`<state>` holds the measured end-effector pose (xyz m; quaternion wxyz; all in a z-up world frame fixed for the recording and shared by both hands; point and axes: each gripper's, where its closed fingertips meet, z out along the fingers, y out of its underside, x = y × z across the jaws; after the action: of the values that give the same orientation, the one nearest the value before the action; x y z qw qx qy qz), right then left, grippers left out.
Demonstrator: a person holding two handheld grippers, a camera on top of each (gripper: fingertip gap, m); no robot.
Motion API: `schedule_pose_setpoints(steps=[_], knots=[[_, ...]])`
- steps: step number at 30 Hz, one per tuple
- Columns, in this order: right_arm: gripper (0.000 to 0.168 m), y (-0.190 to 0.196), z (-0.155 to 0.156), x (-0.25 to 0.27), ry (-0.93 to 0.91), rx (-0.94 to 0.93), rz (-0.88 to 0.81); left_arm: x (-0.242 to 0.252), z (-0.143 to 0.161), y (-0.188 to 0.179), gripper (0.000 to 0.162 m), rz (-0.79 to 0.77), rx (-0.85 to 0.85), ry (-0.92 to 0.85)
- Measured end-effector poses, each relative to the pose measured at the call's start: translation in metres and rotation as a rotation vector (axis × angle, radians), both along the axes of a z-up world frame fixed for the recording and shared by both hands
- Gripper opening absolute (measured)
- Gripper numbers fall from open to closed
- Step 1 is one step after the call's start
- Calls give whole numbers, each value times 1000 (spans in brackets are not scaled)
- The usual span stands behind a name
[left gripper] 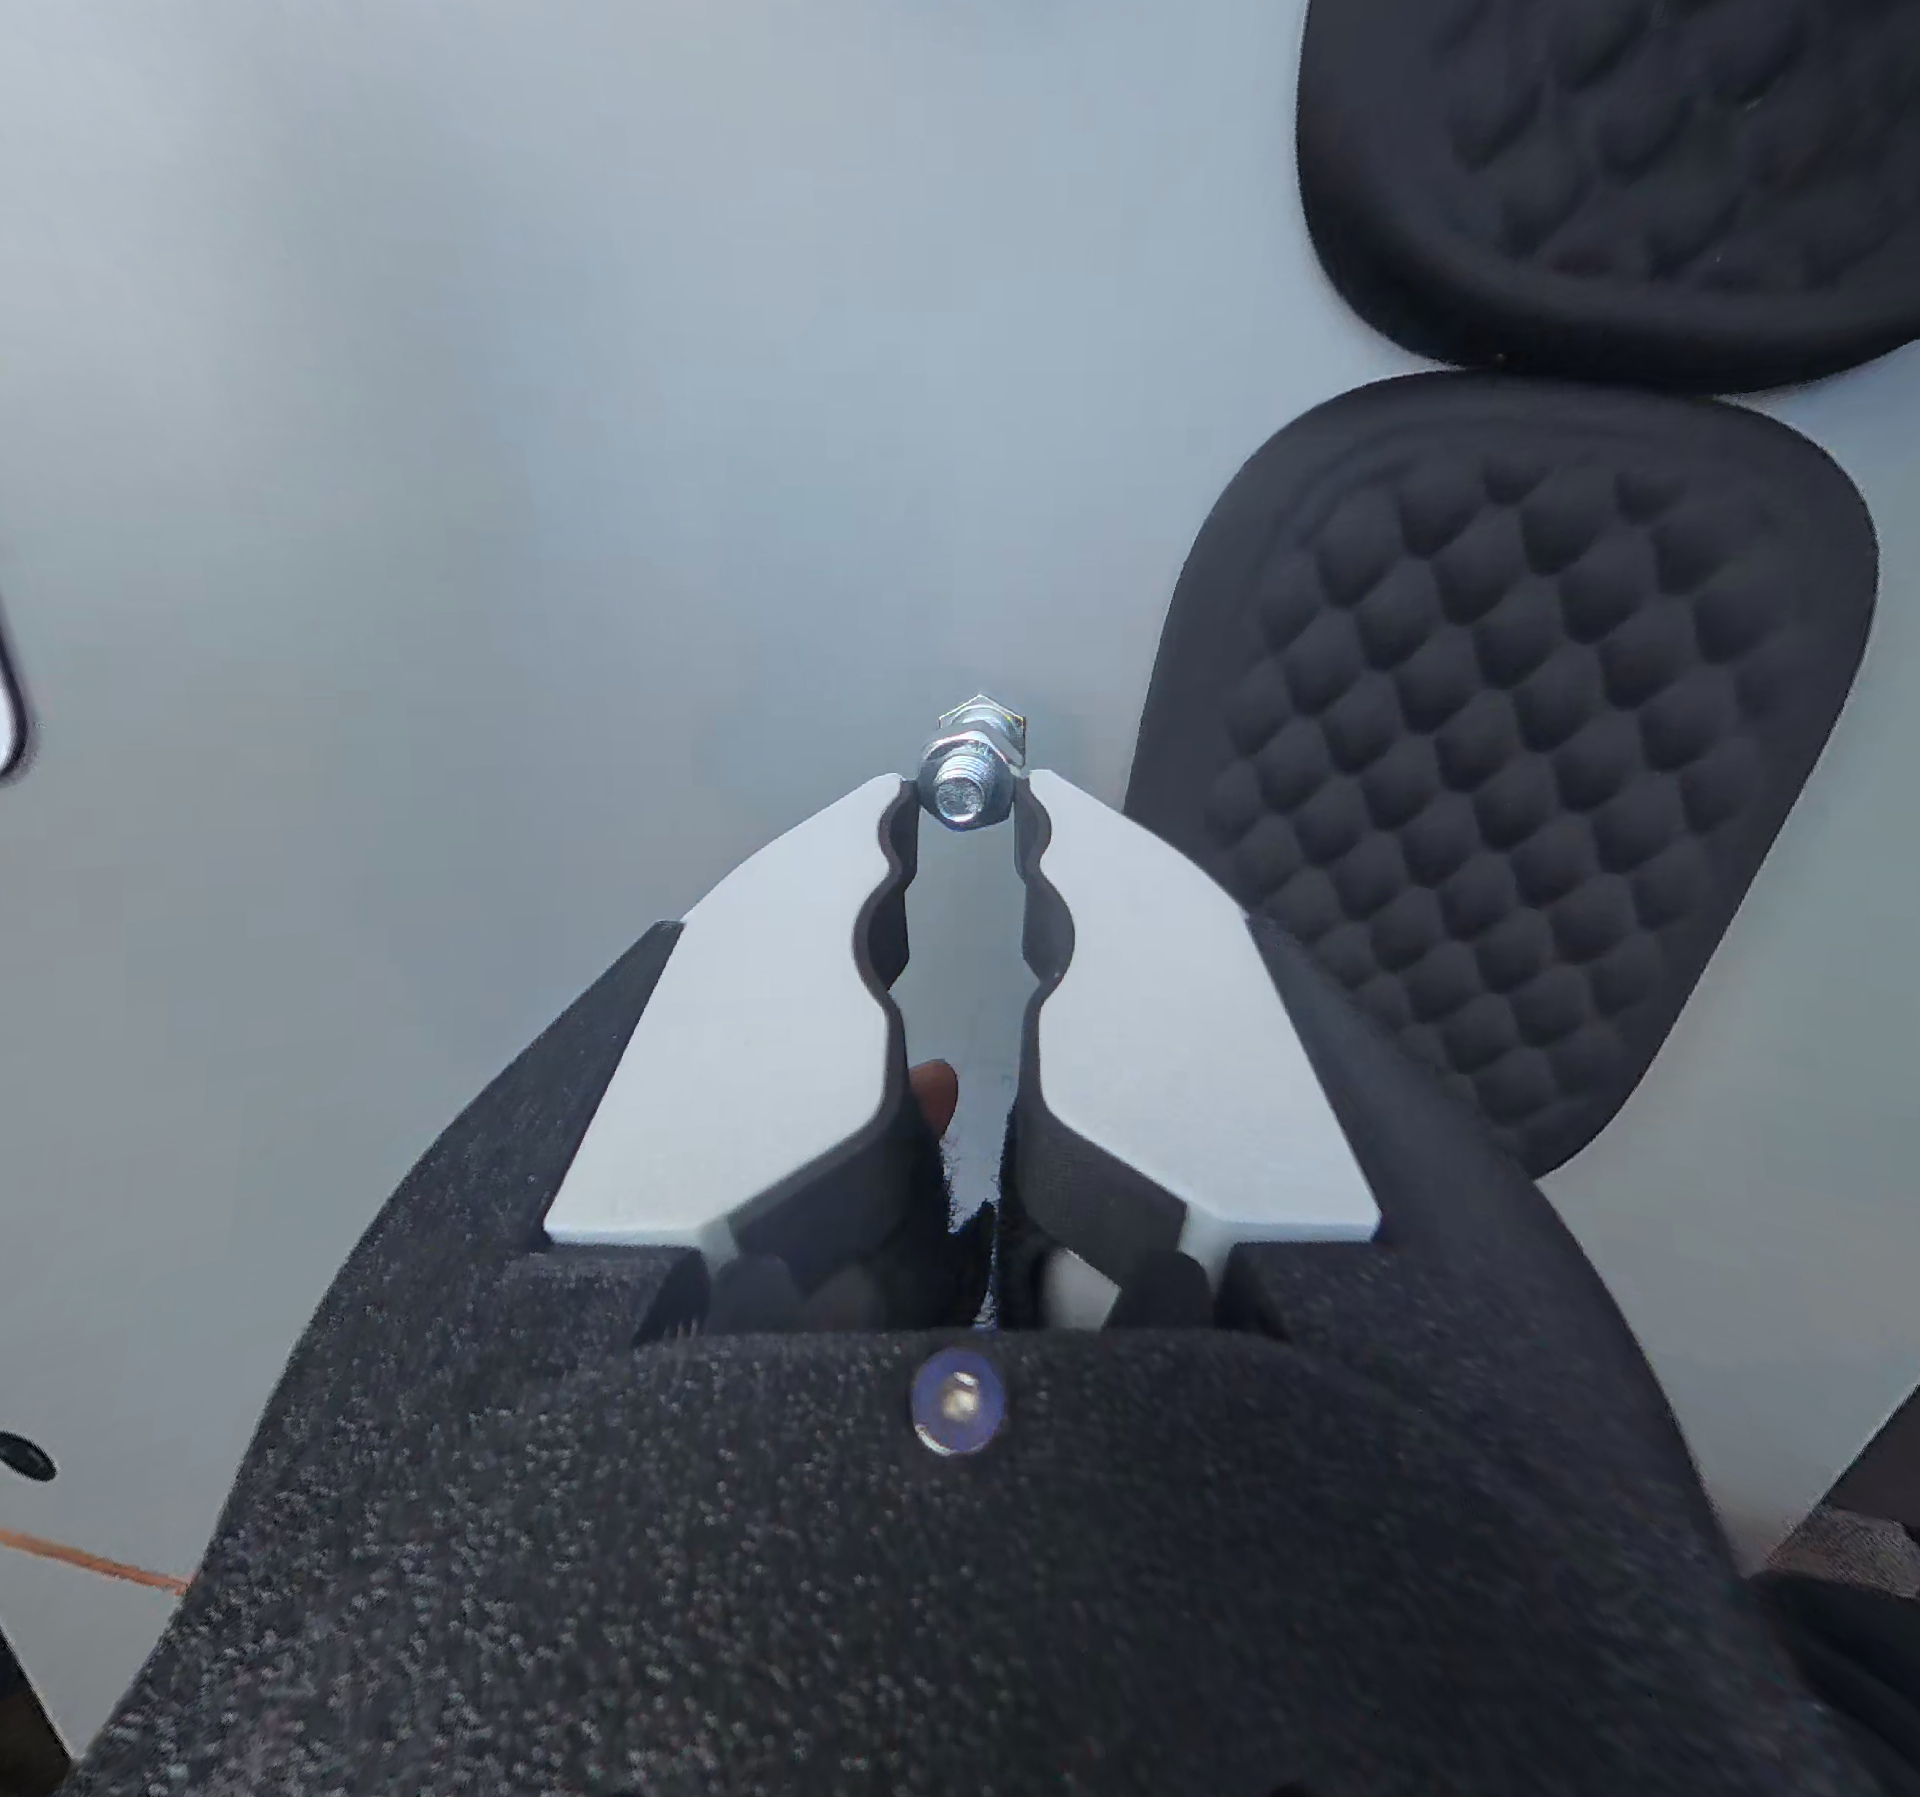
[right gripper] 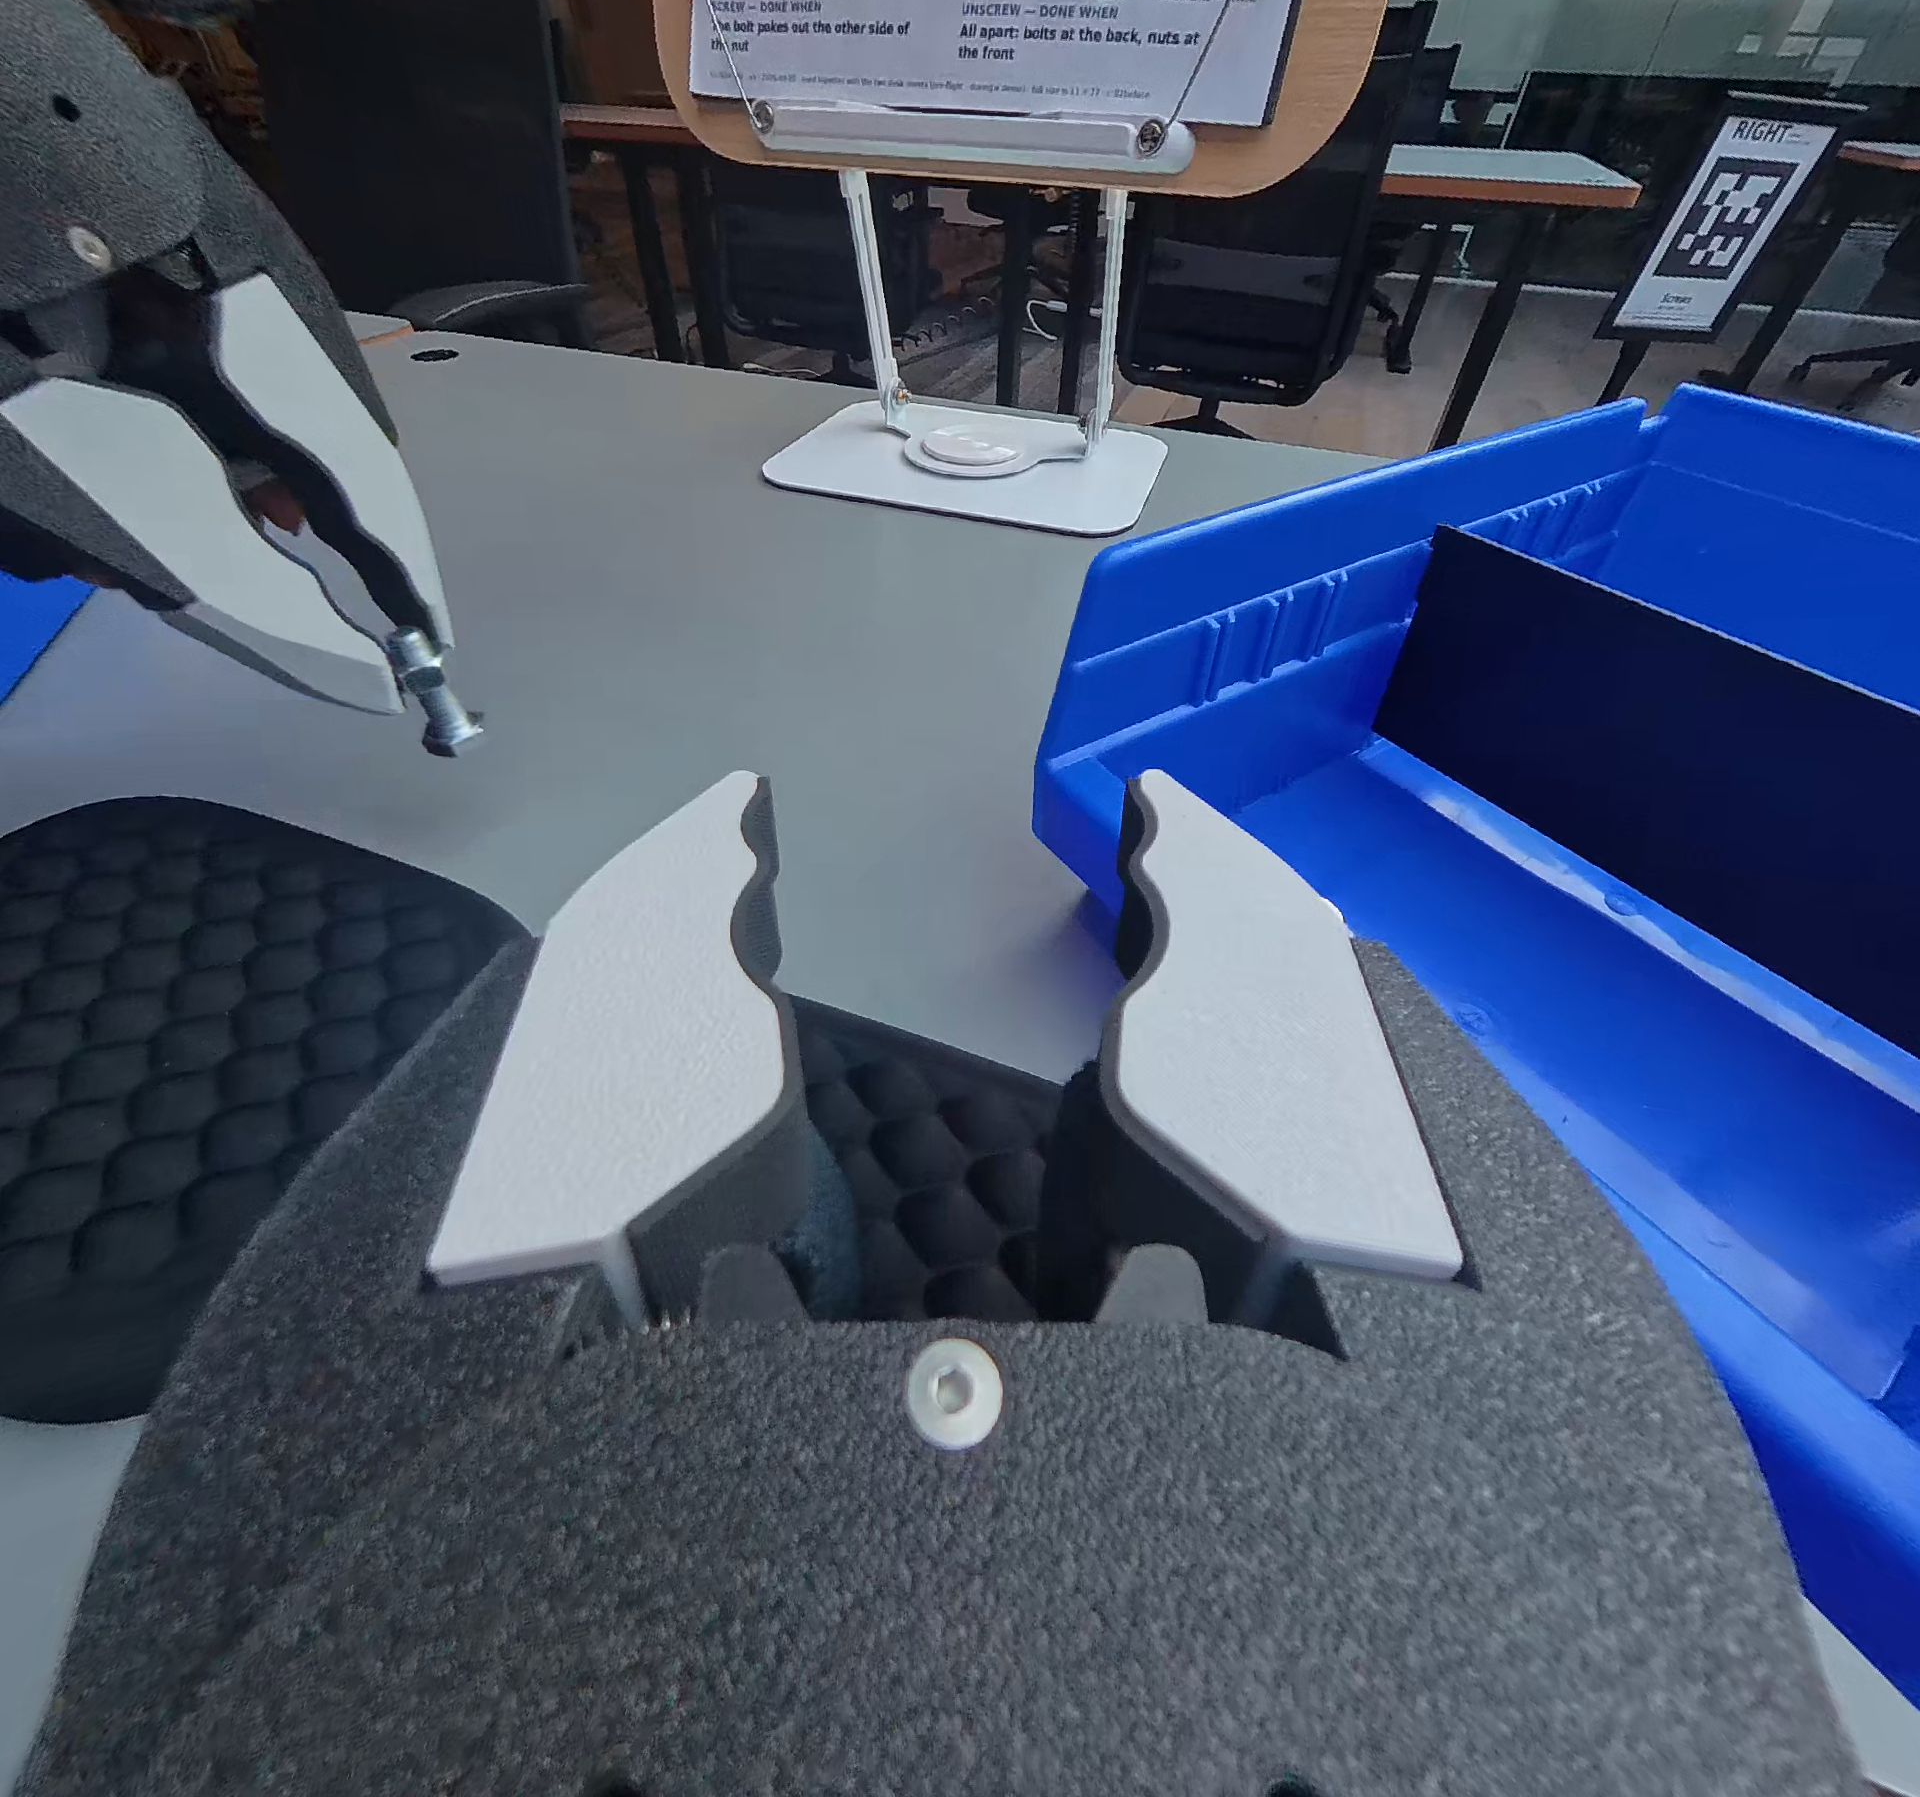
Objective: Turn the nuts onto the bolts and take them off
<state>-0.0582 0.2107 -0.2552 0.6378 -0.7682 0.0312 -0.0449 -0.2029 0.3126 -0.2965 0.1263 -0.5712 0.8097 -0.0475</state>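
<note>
Left wrist view: my left gripper (left gripper: 968, 791) pinches the nutted bolt (left gripper: 971, 771) at its fingertips; my right gripper (right gripper: 948, 812) gapes apart, well away.

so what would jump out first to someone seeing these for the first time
Probably the left gripper, pinching a silver bolt with a nut on it, held above the grey table. Next the bright blue bin with its black divider, on the table at the right, near the open, empty right gripper. Two black quilted pads lie on the table too.
</note>
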Motion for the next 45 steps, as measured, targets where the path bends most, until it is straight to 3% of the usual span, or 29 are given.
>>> schedule_pose_setpoints(steps=[13,18,20,29,33,36,39,45], knots=[[63,1,-2,-1,-12,-13,0,8,-31,-5,18,-14,-1,42],[63,1,-1,0,-10,-8,-2,7,-26,-5,46,47,-46,-52],[63,1,-2,0,-7,-9,-2,4,-26,0,50,103,-72,-124],[63,2,-3,-2,-16,-23,3,12,-40,-1,39,198,-222,-438],[63,2,-3,-1,-10,-18,2,14,-49,-6,35,194,-266,-452],[63,3,-4,-1,-8,-25,5,20,-48,-8,21,178,-293,-510],[62,3,-4,-4,-11,-33,21,21,-47,-9,20,181,-308,-529],[51,12,-2,-45,69,-120,293,26,-26,-24,20,144,-249,-566]])
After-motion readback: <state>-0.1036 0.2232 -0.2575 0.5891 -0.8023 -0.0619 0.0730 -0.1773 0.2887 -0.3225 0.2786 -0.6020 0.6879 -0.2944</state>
